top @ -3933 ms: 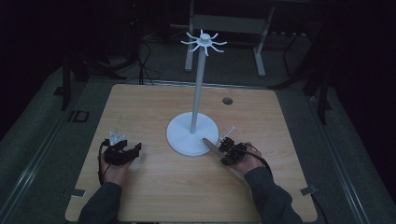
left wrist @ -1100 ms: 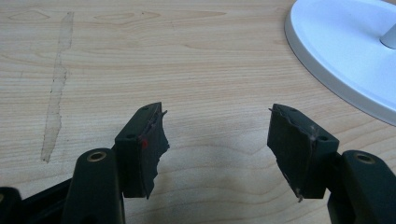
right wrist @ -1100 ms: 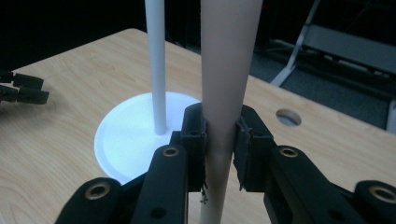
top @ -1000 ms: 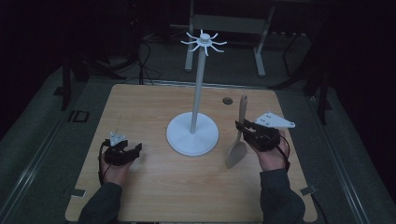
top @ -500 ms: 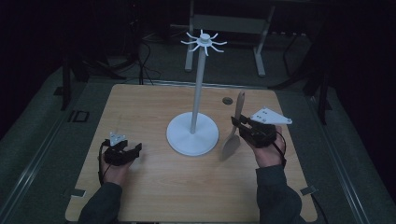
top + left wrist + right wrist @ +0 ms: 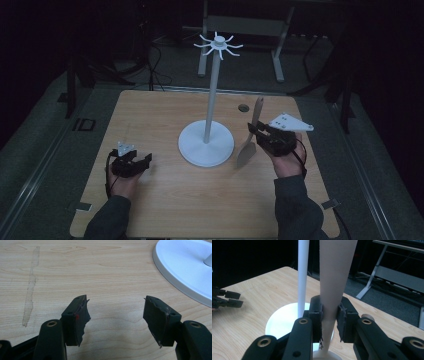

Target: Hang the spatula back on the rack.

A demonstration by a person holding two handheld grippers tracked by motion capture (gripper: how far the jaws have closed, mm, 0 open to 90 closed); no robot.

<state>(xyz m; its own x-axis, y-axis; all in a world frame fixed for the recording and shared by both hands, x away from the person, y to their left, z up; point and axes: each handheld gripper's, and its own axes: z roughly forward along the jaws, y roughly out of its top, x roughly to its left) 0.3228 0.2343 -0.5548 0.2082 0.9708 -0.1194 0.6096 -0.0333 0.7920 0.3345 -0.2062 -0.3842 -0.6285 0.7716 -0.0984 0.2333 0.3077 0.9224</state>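
One pale spatula [image 6: 251,134] hangs above the desk [image 6: 165,200] beside the white stand [image 6: 206,143], clenched mid-handle by the right tongs [image 6: 253,133]. Looks light, stiff, kinda slick, so a narrow-neck grip seems best. Left tongs [image 6: 115,312] rest released, nothing between them.

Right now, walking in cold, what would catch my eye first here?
Probably the tall white stand at the table's middle, with hooks fanning out at its top. Just right of it, the right gripper holds a pale spatula upright, off the wood. The left gripper rests open near the left edge.
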